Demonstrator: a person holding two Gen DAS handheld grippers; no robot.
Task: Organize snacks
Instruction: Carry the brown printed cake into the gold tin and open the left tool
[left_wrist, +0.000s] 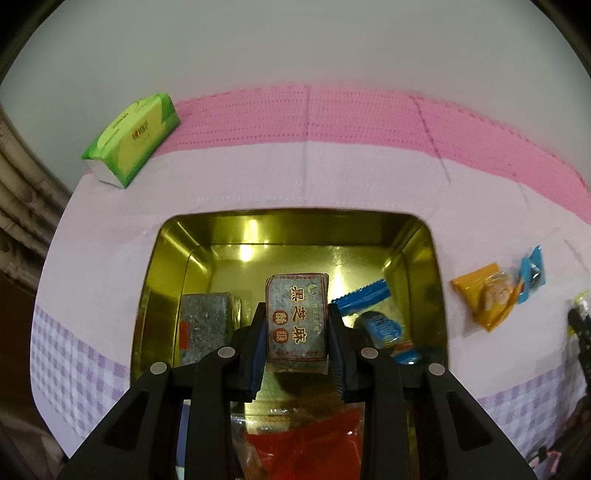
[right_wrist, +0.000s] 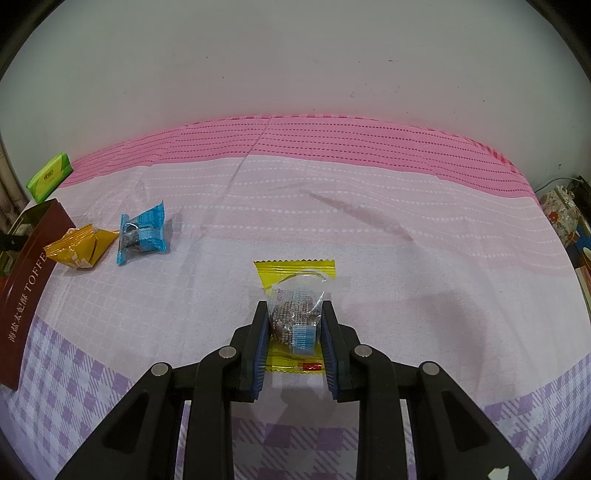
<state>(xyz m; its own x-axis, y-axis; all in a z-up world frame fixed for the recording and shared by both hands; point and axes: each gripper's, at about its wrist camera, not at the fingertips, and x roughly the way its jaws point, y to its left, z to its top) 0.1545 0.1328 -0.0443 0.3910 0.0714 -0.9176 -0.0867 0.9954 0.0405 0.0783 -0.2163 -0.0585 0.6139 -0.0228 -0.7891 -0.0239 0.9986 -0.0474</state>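
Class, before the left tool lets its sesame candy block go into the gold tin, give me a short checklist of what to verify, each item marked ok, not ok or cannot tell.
1. Left tool grips the sesame candy block firmly between both pads: ok.
2. Block is above the gold tin, inside its rim: ok.
3. Free floor in the tin beyond the block, between the grey block and the blue packets: ok.
4. How far the block hangs above the tin floor: cannot tell.
5. Right tool is shut on the yellow-edged snack packet, away from the tin: ok.
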